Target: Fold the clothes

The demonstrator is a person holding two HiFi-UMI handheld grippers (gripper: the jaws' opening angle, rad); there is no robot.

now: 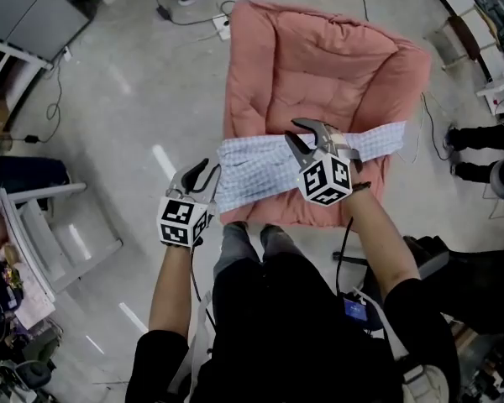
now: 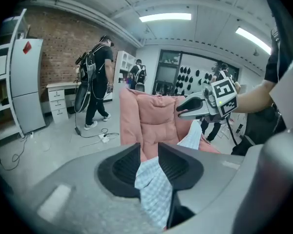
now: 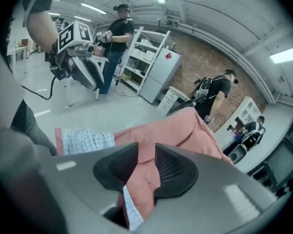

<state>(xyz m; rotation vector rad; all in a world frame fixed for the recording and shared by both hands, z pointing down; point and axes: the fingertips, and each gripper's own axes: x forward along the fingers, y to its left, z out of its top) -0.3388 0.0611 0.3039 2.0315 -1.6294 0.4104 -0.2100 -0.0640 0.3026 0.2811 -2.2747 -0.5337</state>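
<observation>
A blue-and-white checked garment (image 1: 260,170) lies stretched across the near part of a pink cushion (image 1: 319,57) on the floor. My left gripper (image 1: 208,171) is at its left end. In the left gripper view the jaws (image 2: 149,147) are shut on a fold of the checked cloth (image 2: 154,189). My right gripper (image 1: 292,131) sits over the garment's upper edge, right of the middle. In the right gripper view its jaws (image 3: 146,147) stand narrow, with a strip of the checked cloth (image 3: 131,211) caught low between them and the pink cushion (image 3: 176,126) beyond.
A power strip (image 1: 223,28) with cables lies on the grey floor beyond the cushion. A white frame (image 1: 50,225) stands at the left, and a person's legs (image 1: 479,137) at the right. People (image 2: 97,82), a cabinet (image 2: 24,82) and shelves (image 3: 141,57) stand around the room.
</observation>
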